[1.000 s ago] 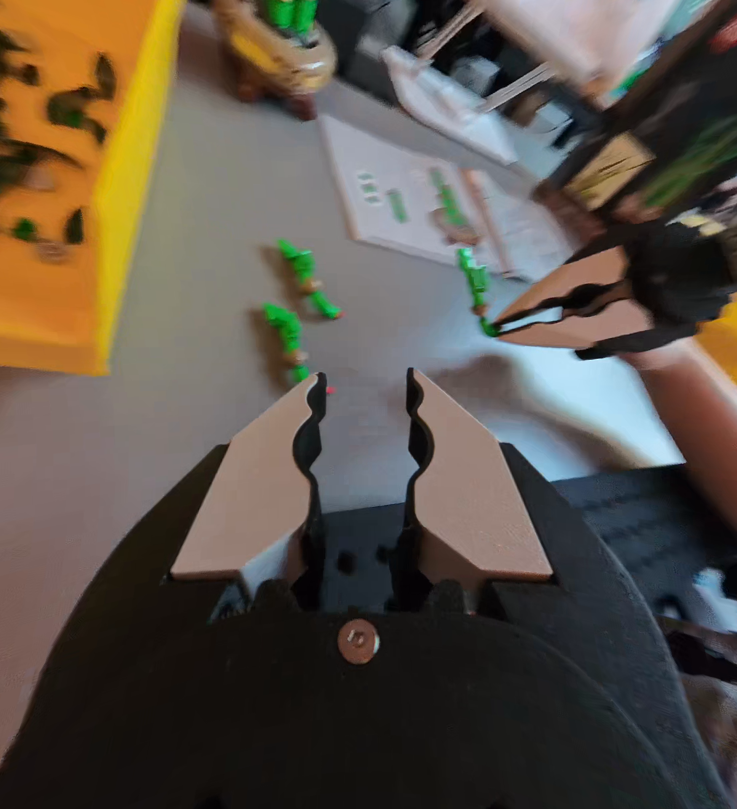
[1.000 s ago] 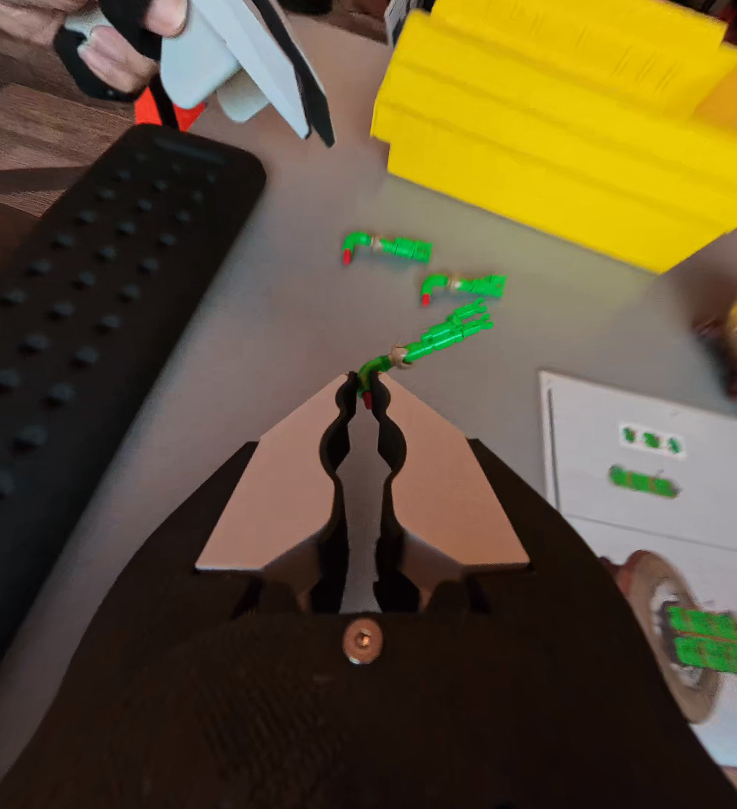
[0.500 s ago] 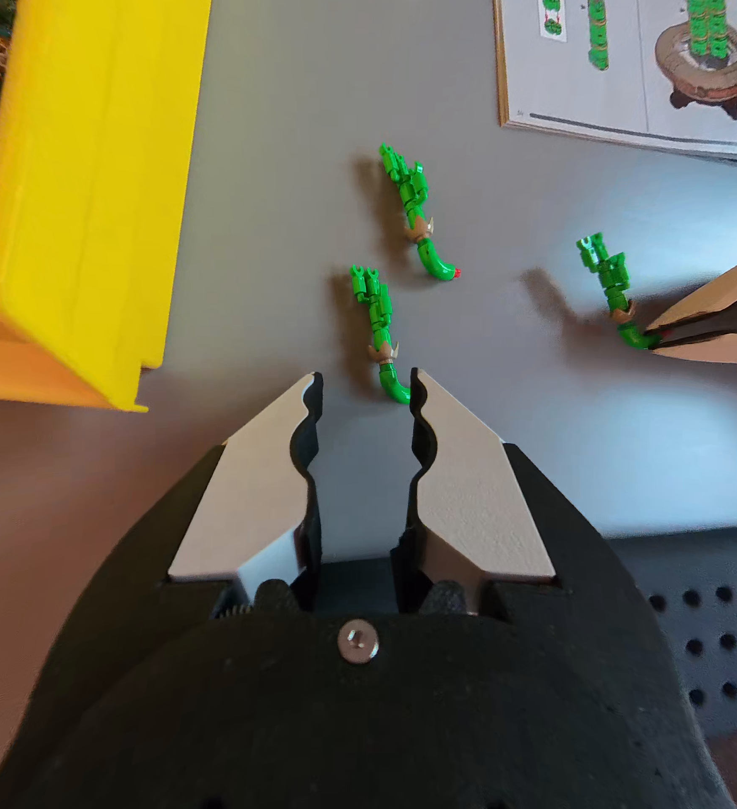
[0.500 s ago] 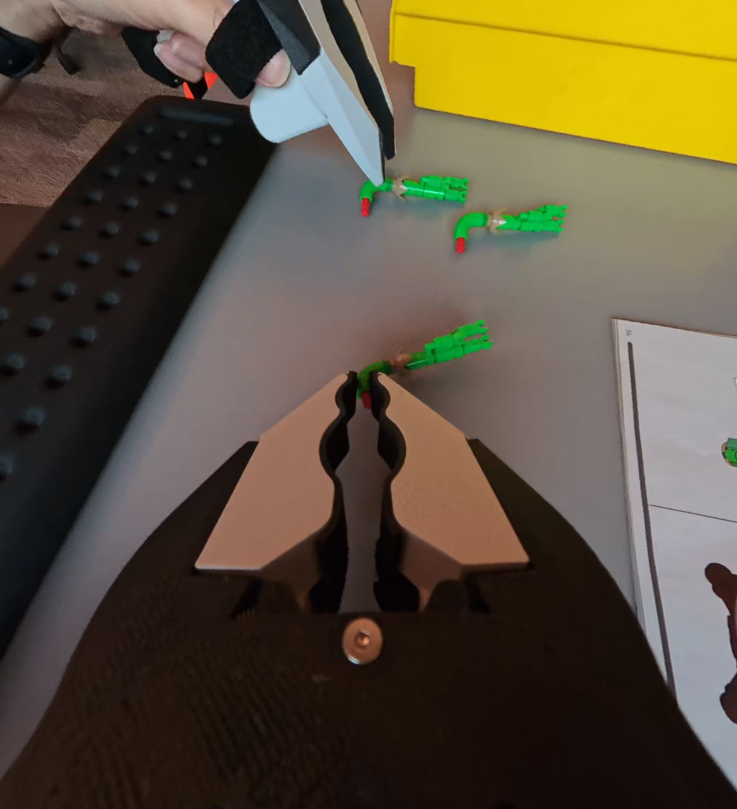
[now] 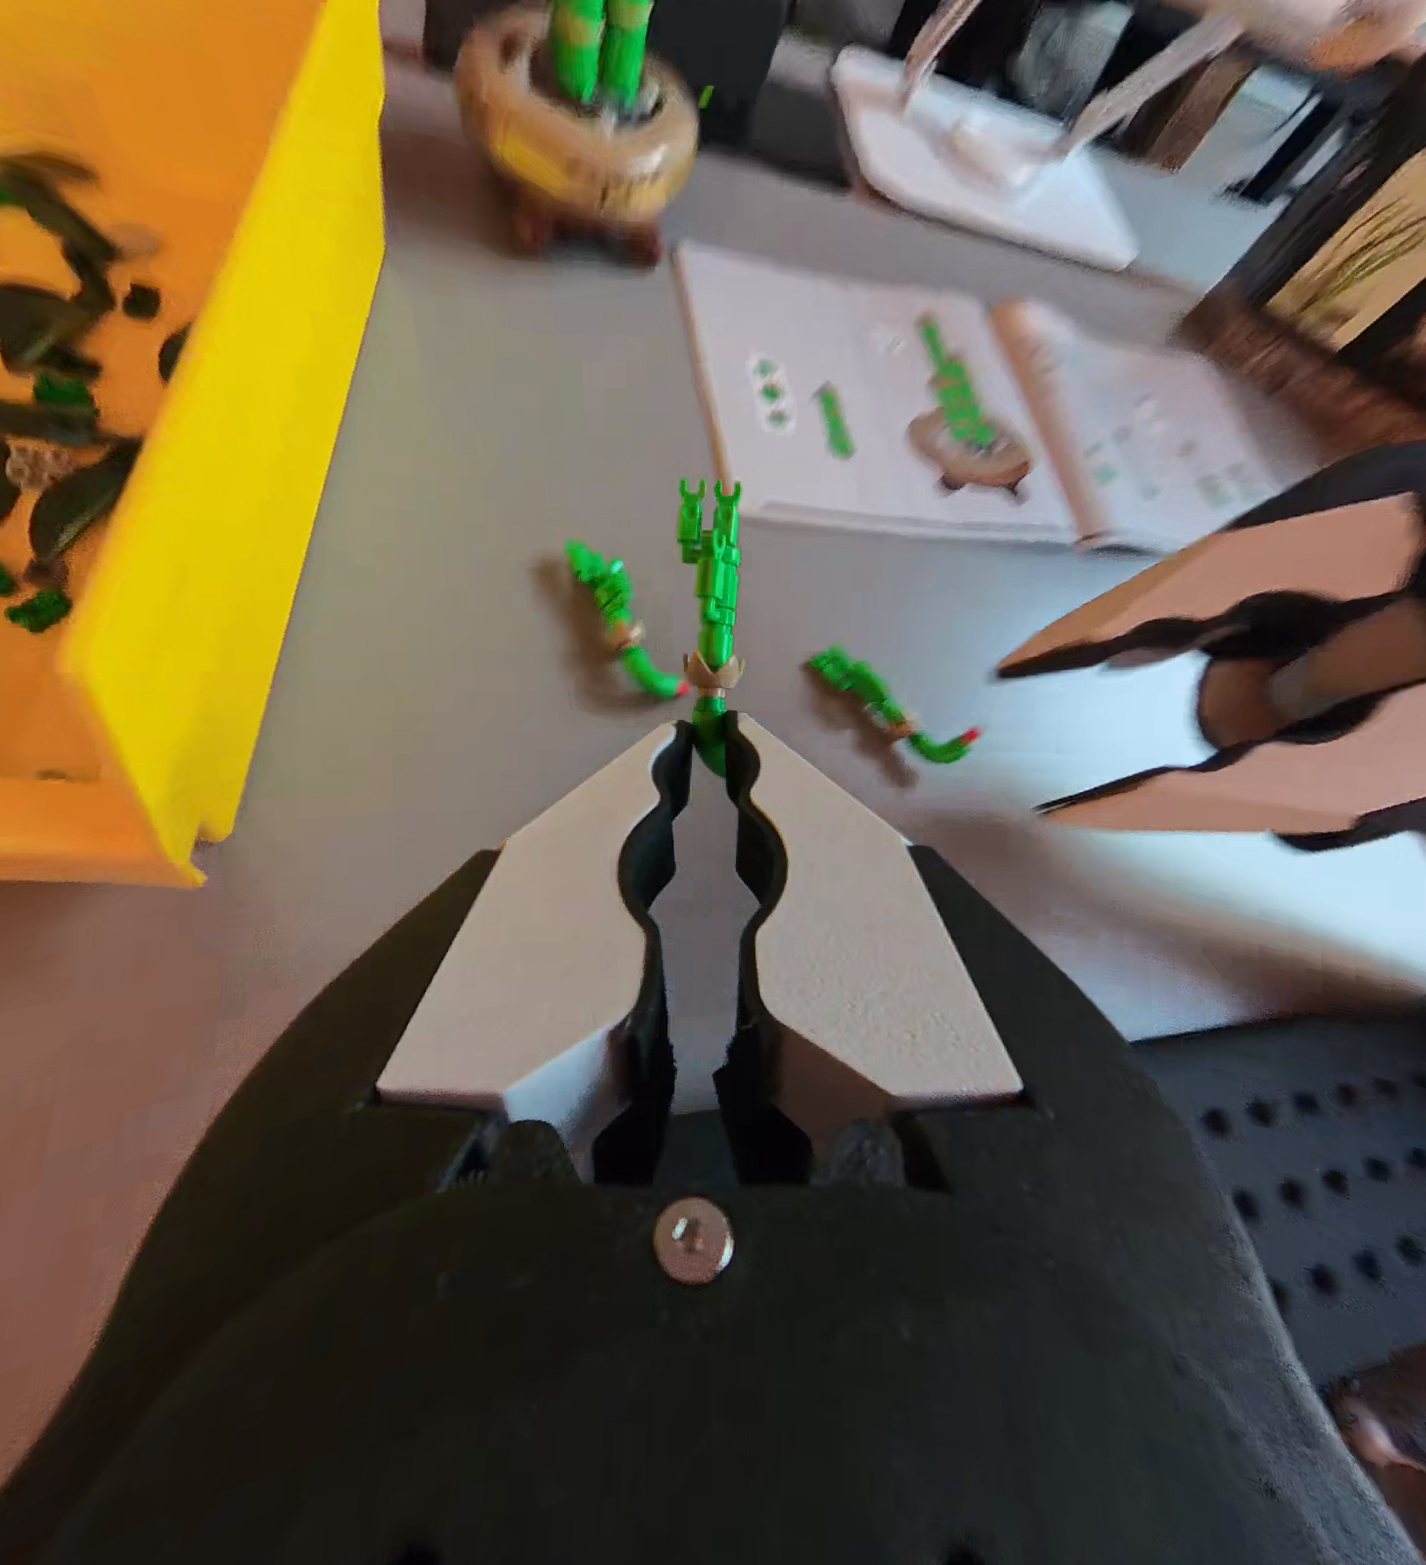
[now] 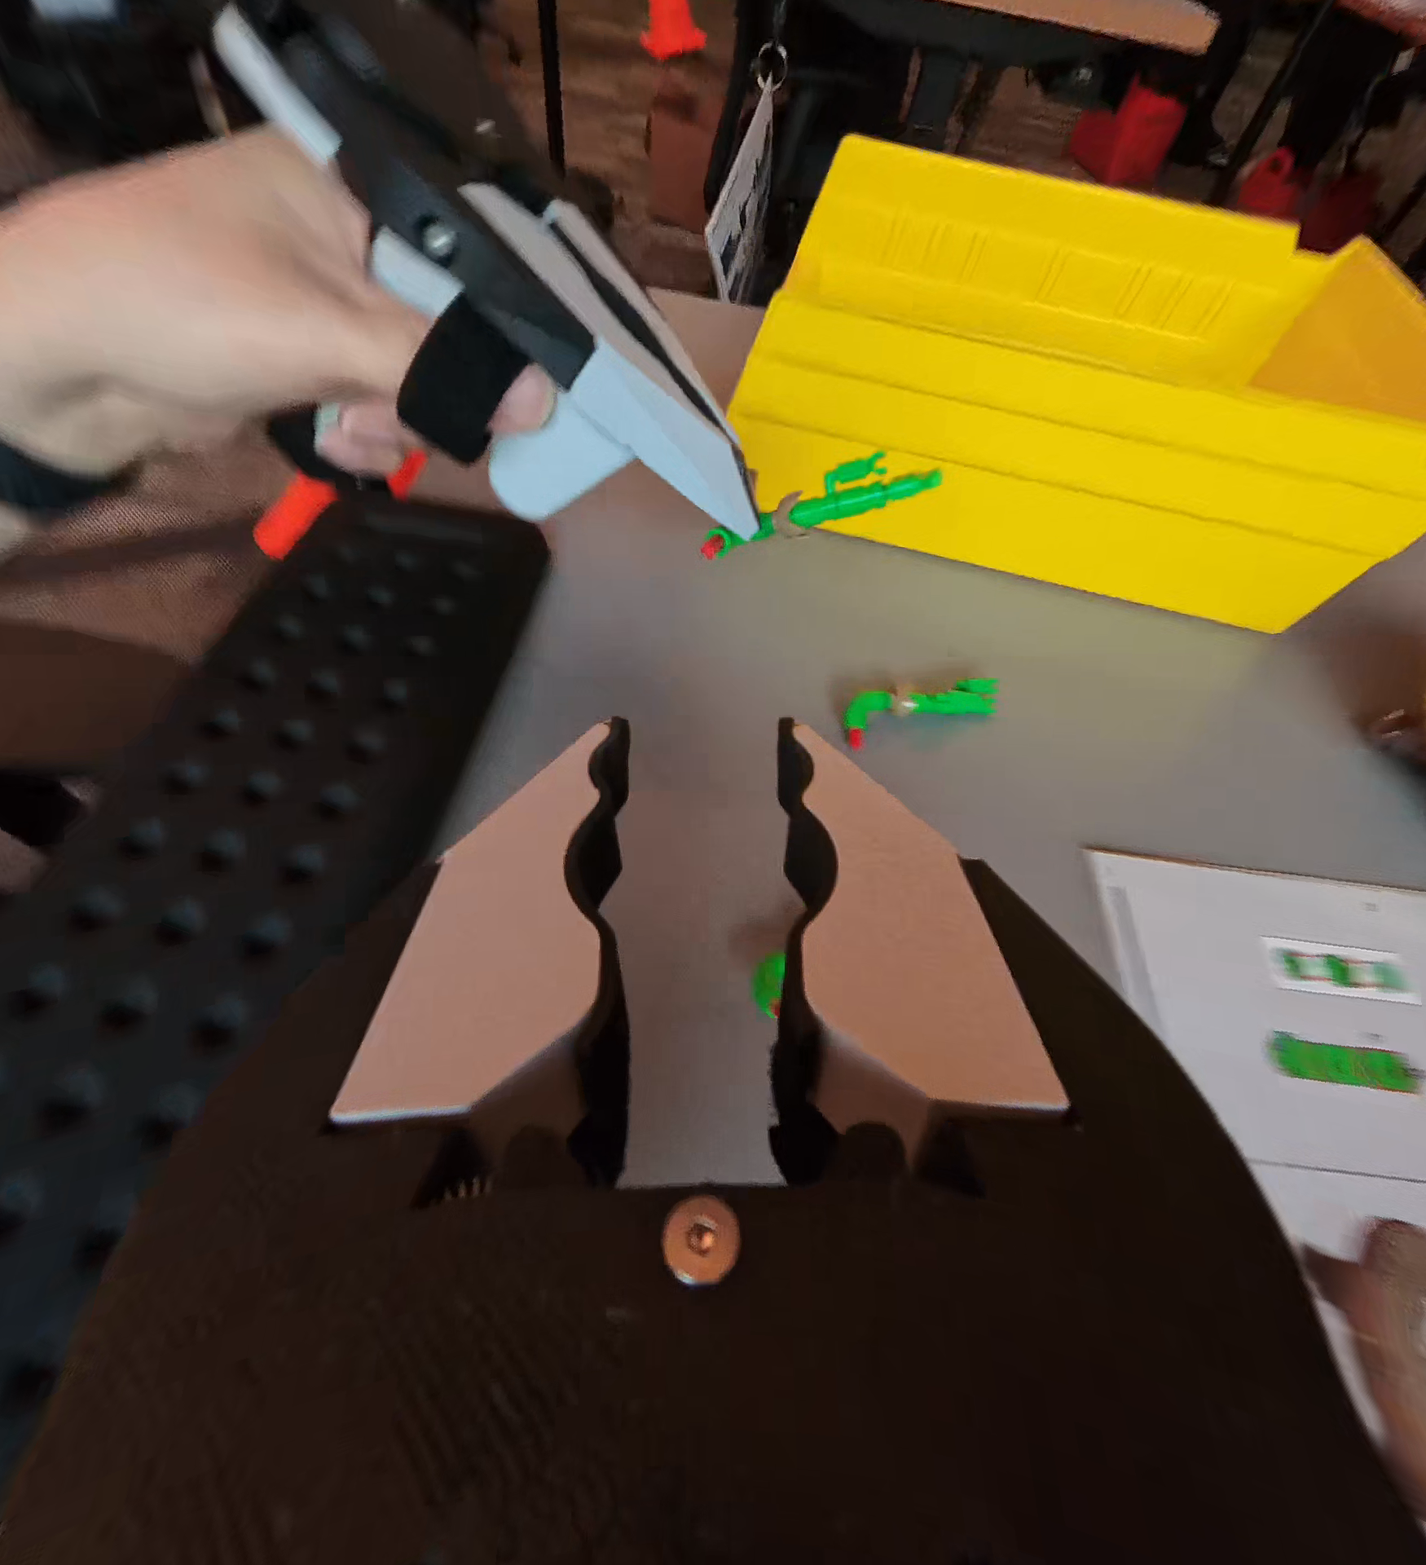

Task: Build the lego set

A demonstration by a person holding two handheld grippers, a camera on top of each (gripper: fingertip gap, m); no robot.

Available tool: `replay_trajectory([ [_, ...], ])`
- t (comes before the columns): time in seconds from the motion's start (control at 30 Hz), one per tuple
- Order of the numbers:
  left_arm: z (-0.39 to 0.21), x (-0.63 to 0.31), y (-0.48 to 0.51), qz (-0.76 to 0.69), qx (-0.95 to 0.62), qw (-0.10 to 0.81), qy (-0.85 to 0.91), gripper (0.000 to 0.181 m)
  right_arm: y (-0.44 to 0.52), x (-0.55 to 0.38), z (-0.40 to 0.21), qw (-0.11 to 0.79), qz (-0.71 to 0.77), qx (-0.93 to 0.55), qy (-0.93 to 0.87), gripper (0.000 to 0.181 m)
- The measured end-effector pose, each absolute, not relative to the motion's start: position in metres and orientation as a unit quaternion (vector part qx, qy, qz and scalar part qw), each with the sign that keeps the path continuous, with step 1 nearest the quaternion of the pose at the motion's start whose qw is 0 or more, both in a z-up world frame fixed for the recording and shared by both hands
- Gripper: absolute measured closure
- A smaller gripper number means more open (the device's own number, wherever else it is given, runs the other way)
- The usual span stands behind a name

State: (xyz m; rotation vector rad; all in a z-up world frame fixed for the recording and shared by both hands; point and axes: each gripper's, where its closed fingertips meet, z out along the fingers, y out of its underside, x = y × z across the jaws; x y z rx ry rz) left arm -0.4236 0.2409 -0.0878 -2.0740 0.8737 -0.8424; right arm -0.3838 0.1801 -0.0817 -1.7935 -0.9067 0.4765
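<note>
My left gripper is shut on the curved lower end of a green bamboo stalk, which stands up out of the fingertips above the grey table. It also shows in the right wrist view, where the held stalk is off the table in front of the yellow bin. My right gripper is open and empty; in the left wrist view it hovers at the right. Two more stalks lie on the table. One stalk lies just right of my right fingertips; another shows only partly between the right fingers.
A yellow bin of dark and green parts stands at the left. A tan pot with green stalks stands at the back. An open instruction booklet lies beyond the stalks. A black perforated mat is at the near right. Spacing between my two grippers at the tips: around 8 cm.
My left gripper has shut on a stalk and lifted it off the table. My right gripper has opened and let go of its stalk, which now lies on the table.
</note>
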Motion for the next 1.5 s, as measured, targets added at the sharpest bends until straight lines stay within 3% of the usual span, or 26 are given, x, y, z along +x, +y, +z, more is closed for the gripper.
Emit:
replay_trajectory([
  [0.2, -0.022, -0.408, 0.211, -0.317, -0.739, 0.479, 0.352, 0.176, 0.185, -0.403, -0.051, 0.495, 0.37, -0.763, -0.191, 0.146],
  [0.4, 0.009, -0.397, 0.195, -0.266, -0.696, 0.556, 0.369, 0.176, 0.177, -0.402, -0.017, 0.553, 0.351, -0.729, -0.2, 0.155],
  [0.63, 0.016, -0.381, 0.183, -0.282, -0.677, 0.571, 0.369, 0.176, 0.173, -0.388, 0.009, 0.616, 0.286, -0.701, -0.217, 0.169],
  [0.8, 0.019, -0.378, 0.18, -0.294, -0.675, 0.57, 0.365, 0.176, 0.169, -0.389, 0.008, 0.607, 0.261, -0.706, -0.256, 0.178],
  [0.97, 0.026, -0.374, 0.167, -0.375, -0.663, 0.535, 0.366, 0.171, 0.16, -0.38, 0.017, 0.596, 0.248, -0.7, -0.306, 0.179],
  [1.1, 0.041, -0.38, 0.156, -0.491, -0.631, 0.488, 0.351, 0.153, 0.142, -0.378, 0.034, 0.581, 0.295, -0.676, -0.343, 0.179],
  [1.3, 0.063, -0.386, 0.118, -0.686, -0.54, 0.319, 0.369, 0.147, 0.112, -0.38, 0.035, 0.526, 0.318, -0.663, -0.427, 0.18],
  [1.5, 0.043, -0.374, 0.103, -0.639, -0.551, 0.3, 0.446, 0.157, 0.096, -0.382, 0.029, 0.493, 0.334, -0.654, -0.466, 0.179],
])
